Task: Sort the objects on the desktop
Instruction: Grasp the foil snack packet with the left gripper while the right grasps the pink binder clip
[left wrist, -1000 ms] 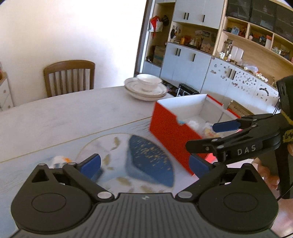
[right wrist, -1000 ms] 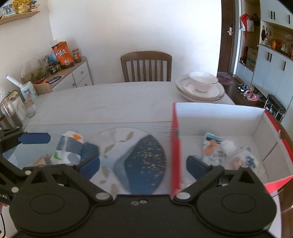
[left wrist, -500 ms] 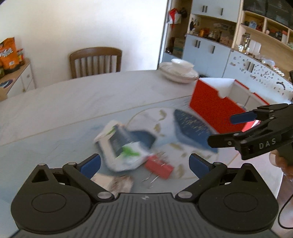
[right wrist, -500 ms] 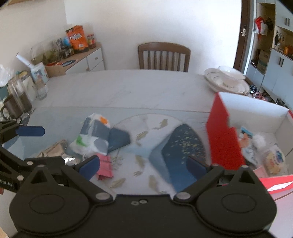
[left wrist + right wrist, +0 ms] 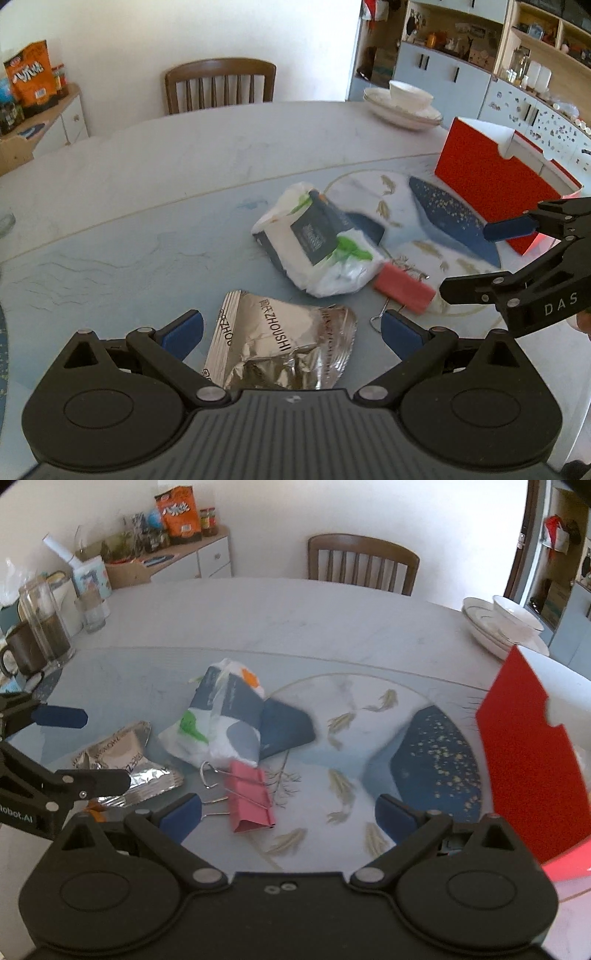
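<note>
Change: both views have swung left off the red box [image 5: 491,192], and now take in the loose clutter.
Left gripper [image 5: 291,328]: spread wide, empty, above the foil packet [image 5: 280,343].
Right gripper [image 5: 288,808]: spread wide, empty, near the pink binder clip [image 5: 249,797].
Plastic-wrapped pack [image 5: 218,720]: lies on the desk [image 5: 258,616], just behind the clip.

Home dining room. Large pale dining table [image 5: 184,147]; wooden chair [image 5: 220,83] behind table; stacked plates with bowl [image 5: 404,105] on table's far right; cabinets with open shelves [image 5: 480,55] beyond table; sideboard with snack bag [image 5: 180,513] left of table.
</note>
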